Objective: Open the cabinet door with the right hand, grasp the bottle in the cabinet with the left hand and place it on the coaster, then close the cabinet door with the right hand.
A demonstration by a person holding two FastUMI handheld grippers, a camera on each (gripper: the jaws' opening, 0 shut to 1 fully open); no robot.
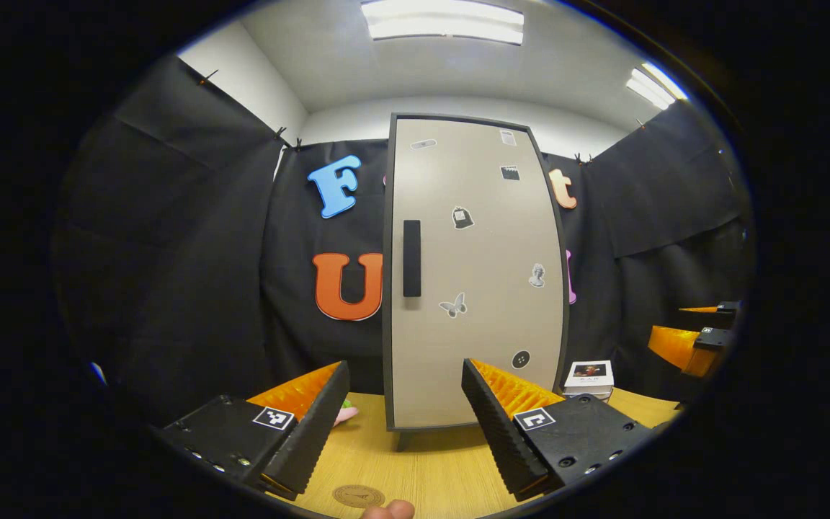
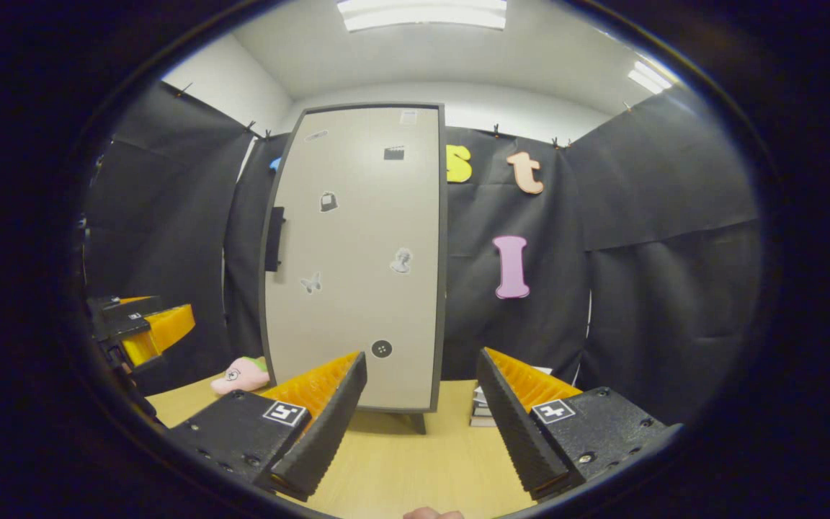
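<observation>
A tall beige cabinet [image 1: 476, 274] with a dark frame stands on the wooden table, its door closed and dotted with small stickers. A black vertical handle [image 1: 412, 258] sits on the door's left side. The bottle is hidden behind the door. A round brown coaster [image 1: 359, 496] lies on the table near the front edge. My left gripper [image 1: 405, 418] is open in front of the cabinet, some way short of it. My right gripper [image 2: 421, 411] is open too, facing the cabinet [image 2: 357, 259] from the right, with the handle [image 2: 275, 238] far to its left. The right gripper [image 1: 696, 339] shows at the right edge of the left gripper view.
A pink soft toy [image 2: 241, 375] lies left of the cabinet. A small stack of cards or boxes [image 1: 588, 378] sits to the cabinet's right. Black cloth walls close in the table [image 2: 400, 461] on three sides. A fingertip [image 1: 387, 510] shows at the bottom edge.
</observation>
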